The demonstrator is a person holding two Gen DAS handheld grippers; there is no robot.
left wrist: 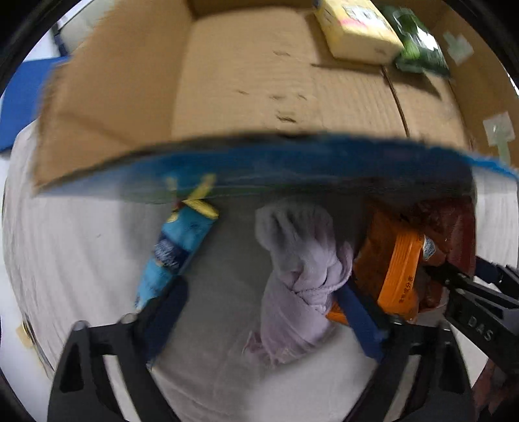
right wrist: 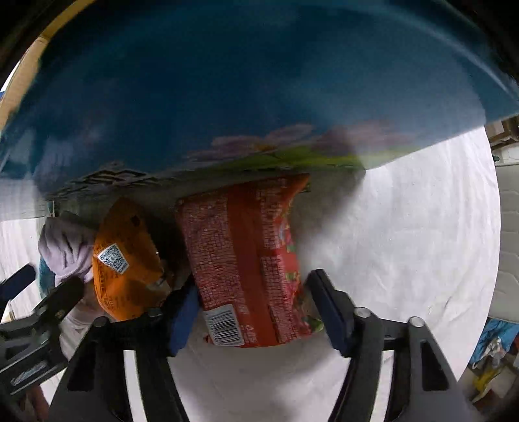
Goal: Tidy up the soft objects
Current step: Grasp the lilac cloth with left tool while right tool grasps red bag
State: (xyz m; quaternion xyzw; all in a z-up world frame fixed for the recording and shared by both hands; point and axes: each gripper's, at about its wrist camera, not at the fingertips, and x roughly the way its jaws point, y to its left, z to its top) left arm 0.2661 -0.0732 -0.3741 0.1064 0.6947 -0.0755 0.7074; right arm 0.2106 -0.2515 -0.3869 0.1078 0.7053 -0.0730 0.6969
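A lilac cloth (left wrist: 300,279) lies bunched on the white sheet, between the fingers of my open left gripper (left wrist: 262,311); it also shows in the right wrist view (right wrist: 66,248). A blue snack packet (left wrist: 176,251) lies by the left finger. An orange packet (left wrist: 394,269) sits by the right finger and shows in the right wrist view (right wrist: 126,259). My right gripper (right wrist: 253,305) is open around a red packet (right wrist: 246,263), its fingers just beside the packet's edges. An open cardboard box (left wrist: 259,81) with a blue printed front wall (right wrist: 227,84) stands just behind these things.
Inside the box lie a yellow packet (left wrist: 356,29) and a green packet (left wrist: 418,45) at the far right corner. A white sheet (right wrist: 405,243) covers the surface. Blue board (left wrist: 19,97) lies at the left. Clutter (right wrist: 493,353) sits beyond the sheet's right edge.
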